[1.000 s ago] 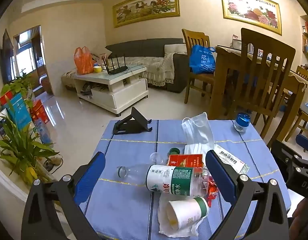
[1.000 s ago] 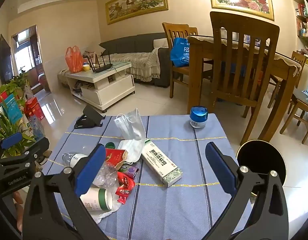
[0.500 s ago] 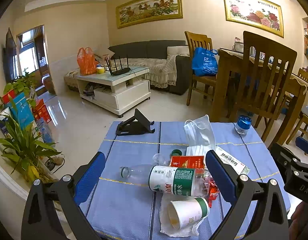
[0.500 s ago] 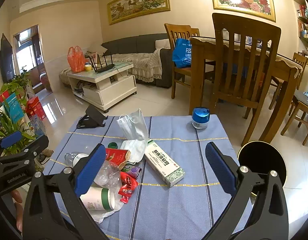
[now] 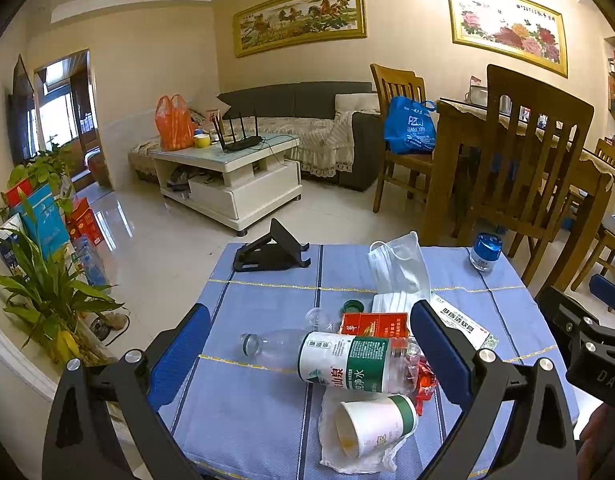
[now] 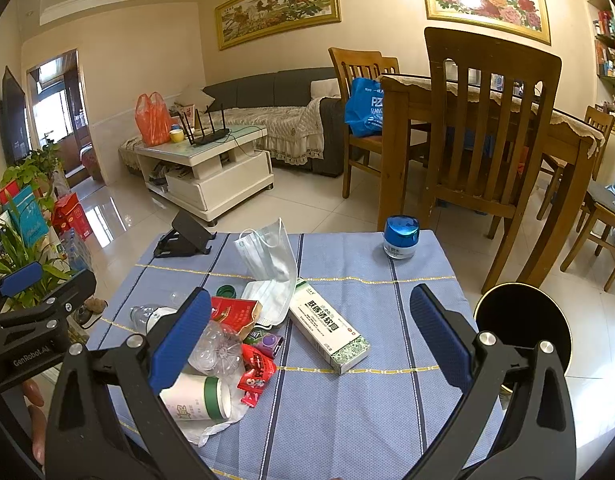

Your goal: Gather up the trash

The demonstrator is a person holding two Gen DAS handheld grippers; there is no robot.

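Observation:
Trash lies on a blue tablecloth point(image 5: 267, 412): an empty plastic bottle point(image 5: 339, 358) on its side, a paper cup point(image 5: 373, 424) on a crumpled tissue, a red packet point(image 5: 373, 324), red wrappers point(image 6: 255, 368), face masks point(image 6: 273, 268), a green-white box point(image 6: 327, 324) and a green cap point(image 6: 226, 291). My left gripper point(image 5: 307, 356) is open, its jaws on either side of the bottle and above it. My right gripper point(image 6: 307, 340) is open and empty above the box. A black round bin point(image 6: 523, 324) stands on the floor at the table's right.
A black phone stand point(image 5: 271, 248) and a blue-lidded jar point(image 6: 401, 236) stand at the table's far side. Wooden chairs point(image 6: 487, 128) and a dining table are behind on the right. Plants point(image 5: 47, 288) stand left of the table.
Both views have shifted slightly, as the grippers drew back and rose a little. The objects on the table have not moved. Both grippers stay open.

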